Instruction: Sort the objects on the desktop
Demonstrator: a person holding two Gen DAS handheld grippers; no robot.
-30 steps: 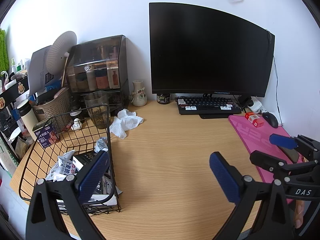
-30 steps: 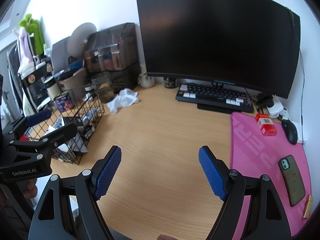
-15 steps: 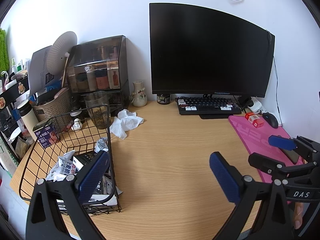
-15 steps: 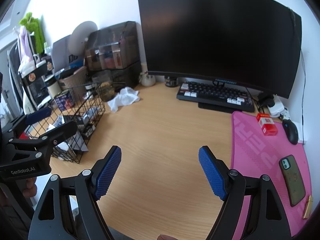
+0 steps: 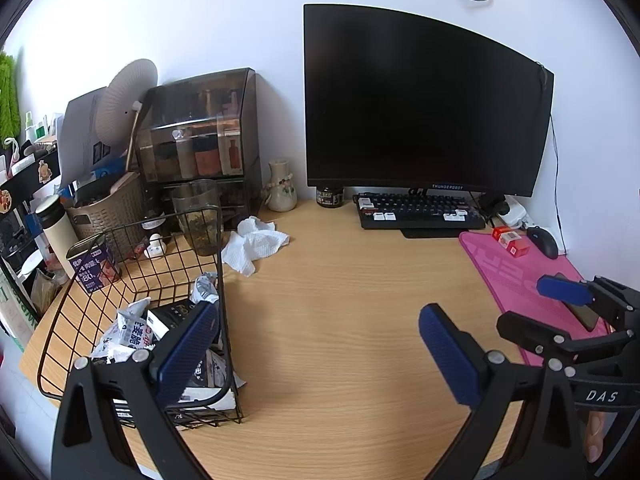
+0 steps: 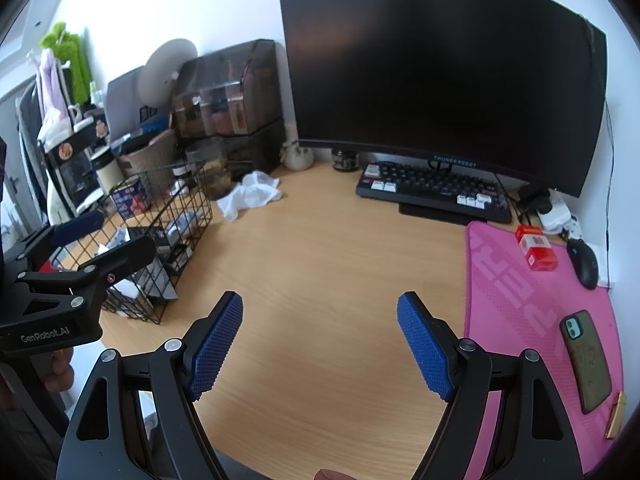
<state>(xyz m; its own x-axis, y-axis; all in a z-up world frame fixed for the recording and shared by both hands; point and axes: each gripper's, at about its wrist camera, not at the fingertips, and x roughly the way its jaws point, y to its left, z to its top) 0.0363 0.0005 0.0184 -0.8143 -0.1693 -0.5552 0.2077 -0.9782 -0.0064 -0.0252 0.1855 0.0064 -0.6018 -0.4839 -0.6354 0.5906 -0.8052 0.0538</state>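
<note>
Both claws hover above the wooden tabletop (image 6: 320,248) with nothing between their blue pads. The left claw (image 5: 316,344) is spread wide, its left finger in front of the black wire basket (image 5: 218,264) at the tabletop's left edge — inside lie crumpled packets and a dark box. The right claw (image 6: 320,340) is spread as well, over bare wood just left of the pink mat (image 6: 516,300).

A crumpled white tissue (image 5: 256,242) lies loose on the tabletop just beyond the basket's far corner, near a tinted glass cup (image 5: 198,216). On the mat sit a small red box (image 6: 536,248), a phone in an olive case (image 6: 586,360) and, at the far right, a black mouse (image 6: 582,262). The keyboard (image 6: 434,190) rests under the dark monitor (image 6: 440,80) — well apart from both claws.
</note>
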